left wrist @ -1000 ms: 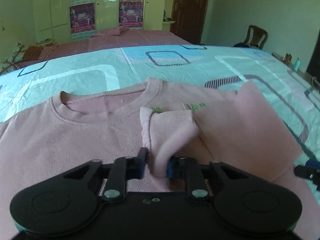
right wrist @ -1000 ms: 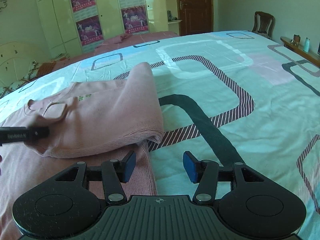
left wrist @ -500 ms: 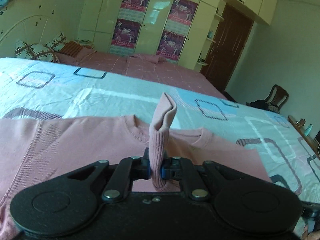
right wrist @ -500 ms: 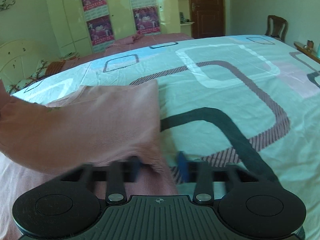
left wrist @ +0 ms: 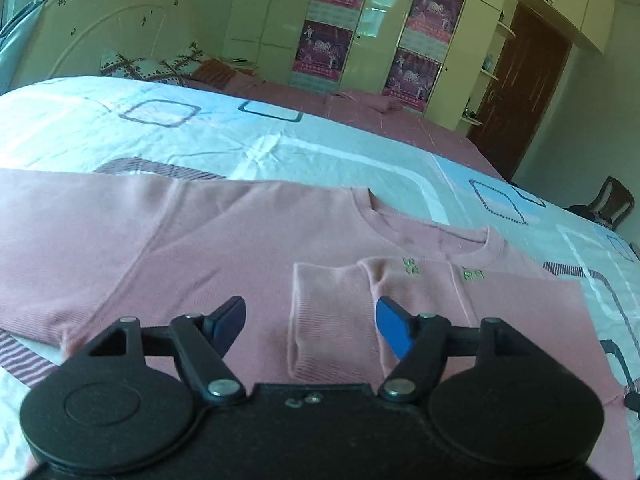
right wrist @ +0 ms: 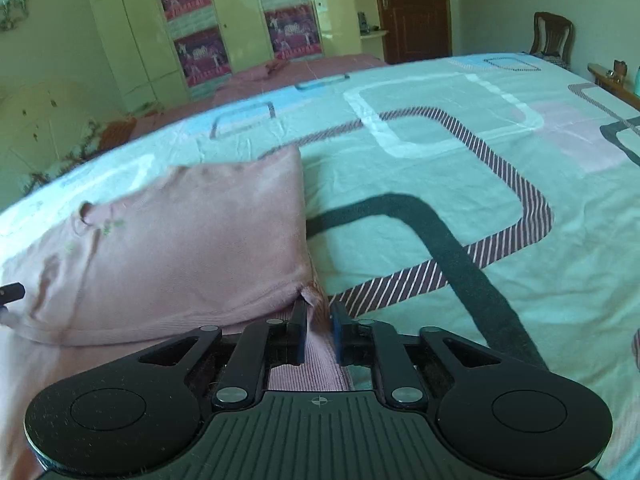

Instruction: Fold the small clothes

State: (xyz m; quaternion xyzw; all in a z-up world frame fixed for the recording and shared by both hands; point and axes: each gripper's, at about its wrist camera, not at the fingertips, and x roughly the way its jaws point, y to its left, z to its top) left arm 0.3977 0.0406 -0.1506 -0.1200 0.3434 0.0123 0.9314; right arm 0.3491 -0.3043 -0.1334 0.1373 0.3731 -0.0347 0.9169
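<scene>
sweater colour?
Dusty pink sweater, ribbed cuffs; clearest in left wrist view.

I see a bright, daylit bedroom: pale yellow wardrobes (right wrist: 240,28) with pink posters (left wrist: 332,46) line the far wall, a dark wooden door (right wrist: 416,8) stands beside them, and a wooden chair (right wrist: 550,34) waits near the patterned bedspread (right wrist: 460,152).

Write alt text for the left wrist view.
The open left gripper hovers over a pink sweatshirt lying on a patterned bedsheet, its folded-in sleeve cuff between the fingers. Wardrobes stand behind.
</scene>
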